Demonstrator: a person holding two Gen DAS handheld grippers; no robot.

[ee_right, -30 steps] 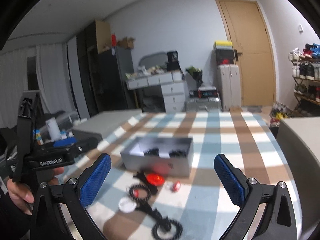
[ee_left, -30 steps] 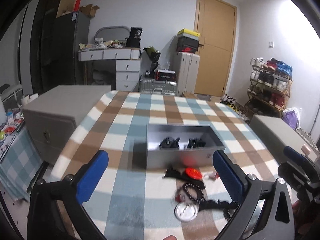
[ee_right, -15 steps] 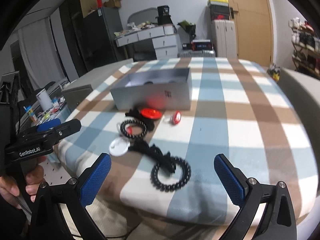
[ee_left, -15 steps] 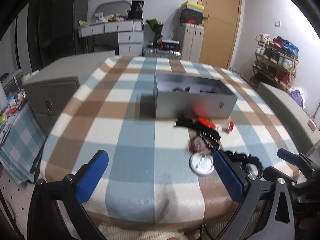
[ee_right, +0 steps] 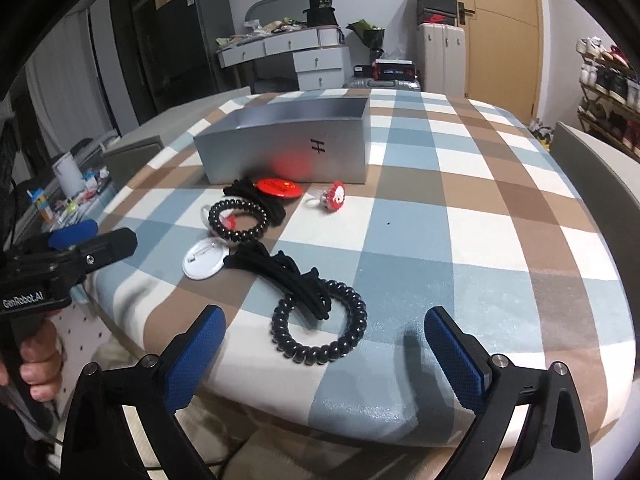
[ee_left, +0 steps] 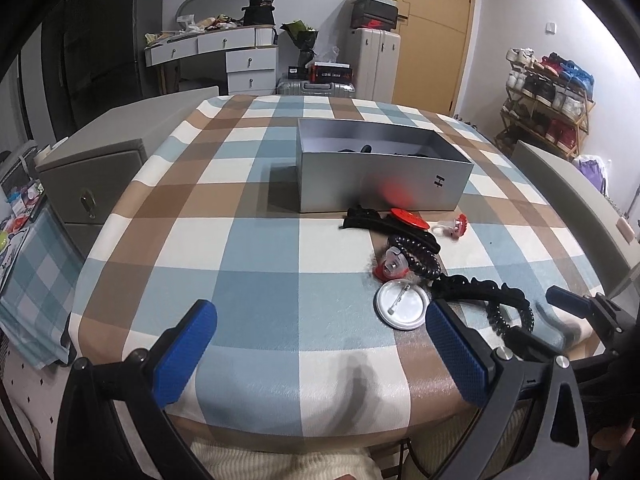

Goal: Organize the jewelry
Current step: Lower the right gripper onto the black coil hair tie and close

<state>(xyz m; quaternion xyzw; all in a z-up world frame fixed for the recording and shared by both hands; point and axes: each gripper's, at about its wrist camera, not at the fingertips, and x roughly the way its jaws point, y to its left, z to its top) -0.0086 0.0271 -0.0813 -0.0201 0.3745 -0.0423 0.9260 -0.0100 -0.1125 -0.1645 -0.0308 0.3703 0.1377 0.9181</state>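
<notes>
A silver open box [ee_left: 380, 184] [ee_right: 288, 152] stands on the checked tablecloth with dark items inside. In front of it lie a red disc [ee_left: 409, 218] [ee_right: 279, 189], a small red-and-white ring [ee_left: 456, 227] [ee_right: 334, 198], a black coil hair tie [ee_left: 416, 254] [ee_right: 238, 220], a white round badge [ee_left: 402, 310] [ee_right: 204, 264], black elastic bands [ee_right: 288, 274] and a second black coil tie [ee_right: 318, 322] [ee_left: 512, 314]. My left gripper [ee_left: 320, 352] is open and empty over the table's near edge. My right gripper [ee_right: 322, 350] is open and empty, just before the second coil tie.
The table's near edge [ee_left: 280, 420] drops off just under both grippers. A grey cabinet [ee_left: 92, 160] stands left of the table. A grey bench [ee_left: 568, 196] runs along the right. A shoe rack [ee_left: 552, 108] and a door [ee_left: 432, 32] are behind.
Both grippers have pulled back toward the table's near edge and tipped downward, so the jewelry now lies closer under them. Both stay open. Nothing on the table has moved.
</notes>
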